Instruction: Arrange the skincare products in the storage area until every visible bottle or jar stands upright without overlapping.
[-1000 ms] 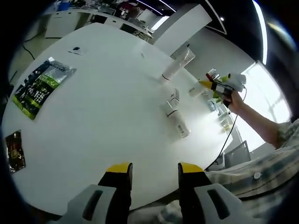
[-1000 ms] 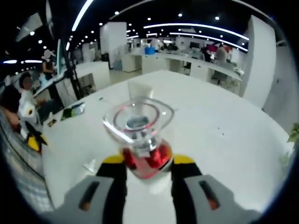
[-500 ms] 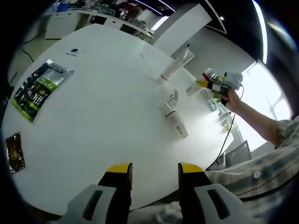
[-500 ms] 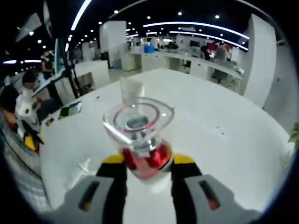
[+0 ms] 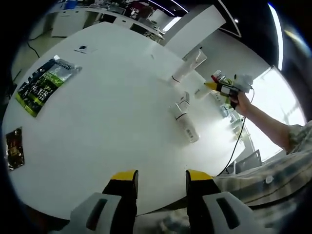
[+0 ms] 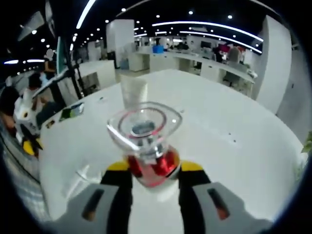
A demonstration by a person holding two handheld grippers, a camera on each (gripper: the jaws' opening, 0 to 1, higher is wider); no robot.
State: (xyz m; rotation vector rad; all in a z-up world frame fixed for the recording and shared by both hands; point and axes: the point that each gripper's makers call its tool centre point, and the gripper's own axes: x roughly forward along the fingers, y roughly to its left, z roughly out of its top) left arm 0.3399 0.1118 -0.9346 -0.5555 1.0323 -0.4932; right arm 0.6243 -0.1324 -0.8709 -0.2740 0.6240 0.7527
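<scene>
An open-plan office or lab hall is indicated. Long strip lights (image 6: 209, 24) are mounted on a dark ceiling above rows of white desks (image 6: 195, 61), at which people are seated among equipment. The work is carried out on a large white table (image 5: 107, 122), beside white partition walls (image 5: 192, 29).

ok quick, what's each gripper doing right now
Left gripper: open, tongs apart, nothing between them.
Right gripper: shut on the red bottle with a clear cap.

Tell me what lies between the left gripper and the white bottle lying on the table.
In the left gripper view, bare white table lies between the left gripper and the lying white bottle.
</scene>
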